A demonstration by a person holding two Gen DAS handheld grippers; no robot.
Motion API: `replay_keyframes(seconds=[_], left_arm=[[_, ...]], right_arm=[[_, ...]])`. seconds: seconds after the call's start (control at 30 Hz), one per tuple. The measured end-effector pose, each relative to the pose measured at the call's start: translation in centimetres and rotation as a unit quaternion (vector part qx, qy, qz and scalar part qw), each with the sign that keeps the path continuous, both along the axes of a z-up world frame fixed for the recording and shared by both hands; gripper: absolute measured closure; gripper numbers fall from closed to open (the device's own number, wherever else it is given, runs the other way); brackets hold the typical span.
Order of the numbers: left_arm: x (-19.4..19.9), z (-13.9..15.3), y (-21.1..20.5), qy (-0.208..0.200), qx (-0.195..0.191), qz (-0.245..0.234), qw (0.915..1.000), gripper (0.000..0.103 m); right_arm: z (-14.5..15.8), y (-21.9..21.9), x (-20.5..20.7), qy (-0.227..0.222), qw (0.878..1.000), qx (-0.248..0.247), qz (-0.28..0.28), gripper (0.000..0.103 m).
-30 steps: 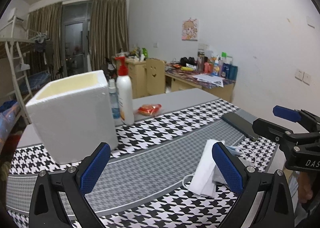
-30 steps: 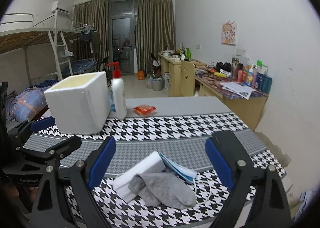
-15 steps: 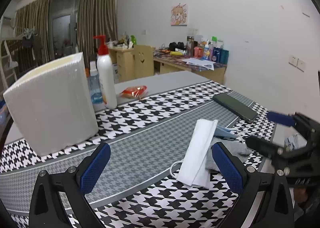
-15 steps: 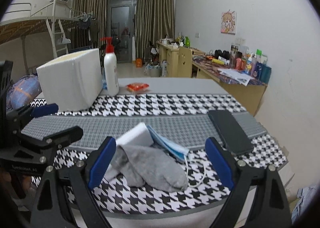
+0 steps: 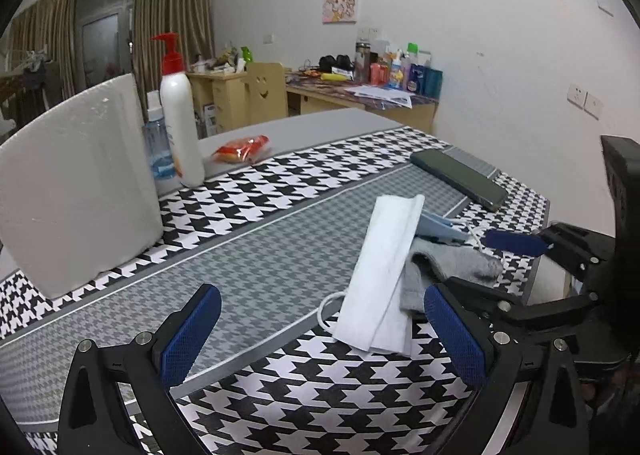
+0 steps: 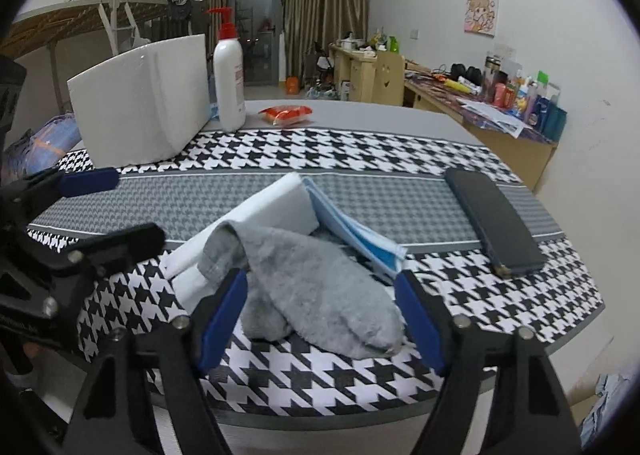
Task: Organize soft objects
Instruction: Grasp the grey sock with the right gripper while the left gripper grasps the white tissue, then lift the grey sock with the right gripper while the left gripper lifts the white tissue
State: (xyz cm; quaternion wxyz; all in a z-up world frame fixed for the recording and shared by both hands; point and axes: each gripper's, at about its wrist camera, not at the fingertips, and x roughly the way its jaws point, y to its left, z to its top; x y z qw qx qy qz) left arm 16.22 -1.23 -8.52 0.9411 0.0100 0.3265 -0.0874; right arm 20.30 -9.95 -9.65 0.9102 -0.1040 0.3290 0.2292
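Observation:
A grey sock (image 6: 320, 287) lies at the near edge of the houndstooth tablecloth (image 6: 360, 151). It rests on a folded white cloth (image 6: 276, 211) and a blue face mask (image 6: 352, 231). My right gripper (image 6: 320, 295) straddles the sock, its jaws closing, with the blue pads just beside the fabric. In the left wrist view this gripper (image 5: 496, 267) sits at the sock (image 5: 448, 267) from the right. My left gripper (image 5: 320, 307) hangs open low over the cloth. The near end of the white cloth (image 5: 384, 275) lies between its tips, untouched.
A white foam box (image 5: 76, 183) stands at the far left. Beside it are a red-capped pump bottle (image 5: 180, 123), a water bottle (image 5: 156, 151) and a red packet (image 5: 242, 147). A dark phone (image 6: 492, 219) lies right of the pile. Cluttered desks line the wall.
Both grippers have come down toward the table and closer to the pile. The right gripper's jaws have narrowed around the grey sock. The left gripper's jaws stay wide.

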Motion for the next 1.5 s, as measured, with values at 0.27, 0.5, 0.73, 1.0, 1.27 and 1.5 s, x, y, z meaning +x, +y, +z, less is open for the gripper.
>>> replay_keyframes(seconds=[0.27, 0.5, 0.73, 1.0, 1.27, 1.5], left_arm=[[0.2, -0.8, -0.3, 0.021, -0.004, -0.008, 0.9997, 0.001], [0.5, -0.9, -1.3, 0.028, 0.006, -0.018, 0.9994, 0.001], [0.6, -0.7, -3.2, 0.013, 0.033, -0.036, 0.9987, 0.001], [1.2, -0.8, -5.1, 0.01, 0.056, -0.055, 0.9969, 0.011], [2.8, -2.1, -6.2, 0.045, 0.079, -0.057, 0.9943, 0.049], [3.1, -2.4, -6.0, 0.057, 0.086, -0.041, 0.9938, 0.085]], right_arm=[[-1.7, 0.9, 0.9, 0.027, 0.999, -0.012, 0.019, 0.043], [-2.2, -0.1, 1.4, 0.044, 0.999, 0.005, 0.006, 0.083], [-0.2, -2.8, 0.6, 0.042, 0.997, 0.068, 0.001, 0.087], [0.9, -5.3, -0.3, 0.044, 0.993, 0.109, -0.001, 0.087], [0.9, -7.2, -0.9, 0.046, 0.99, 0.129, -0.015, 0.087], [0.8, -7.7, -1.1, 0.051, 0.989, 0.135, -0.017, 0.087]])
